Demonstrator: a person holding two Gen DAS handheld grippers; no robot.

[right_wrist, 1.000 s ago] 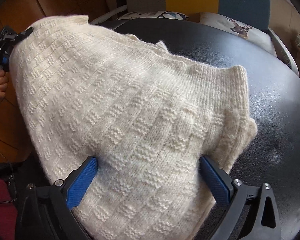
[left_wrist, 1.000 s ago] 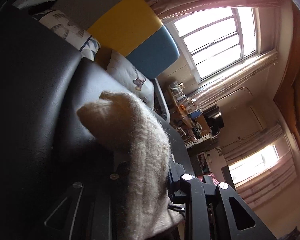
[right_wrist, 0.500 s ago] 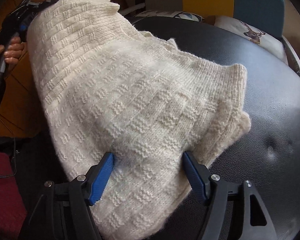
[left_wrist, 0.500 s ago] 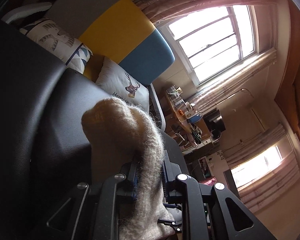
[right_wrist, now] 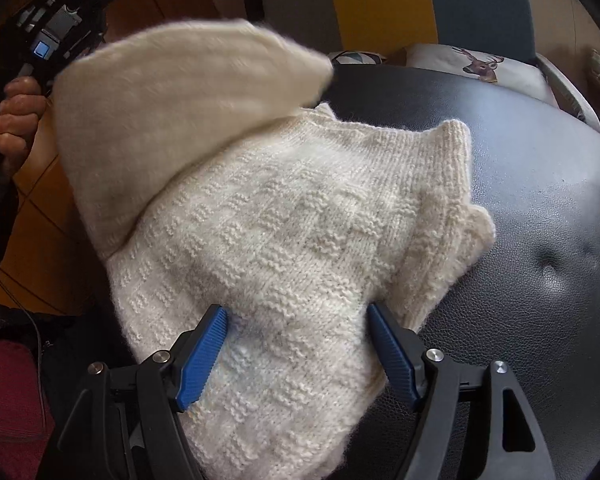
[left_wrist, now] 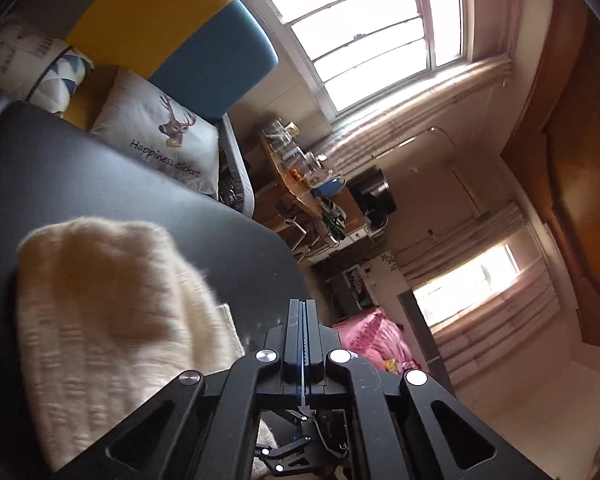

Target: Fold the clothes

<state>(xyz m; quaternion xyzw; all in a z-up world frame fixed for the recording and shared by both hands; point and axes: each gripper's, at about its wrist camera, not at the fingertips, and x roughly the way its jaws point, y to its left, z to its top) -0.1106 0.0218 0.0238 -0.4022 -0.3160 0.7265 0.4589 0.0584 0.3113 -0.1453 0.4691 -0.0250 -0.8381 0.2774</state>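
one sweater, two grippers, jaws apart on the right and together on the left

one cream knit sweater [right_wrist: 284, 216] lies on a black padded surface [right_wrist: 540, 240], filling the centre of the right wrist view. its upper-left part is blurred and appears raised, reaching toward the upper left of the frame.

two grippers are seen. the right gripper [right_wrist: 300, 344] sits at the lower centre with its jaws spread; the sweater lies between and under the two blue pads [right_wrist: 200, 360], which flank the knit without pinching it. the left gripper [left_wrist: 302, 312], at the lower centre of the left wrist view, has its jaws pressed together with nothing visible between them; the sweater lies to their left, in the lower left of that frame. in the right wrist view this gripper appears at the upper left, held by one hand [right_wrist: 14, 116].

two cushions [left_wrist: 164, 136] rest beyond the surface, against a yellow and blue chair back [left_wrist: 204, 52]. two bright windows [left_wrist: 372, 24] show at the upper and right parts of the left wrist view.
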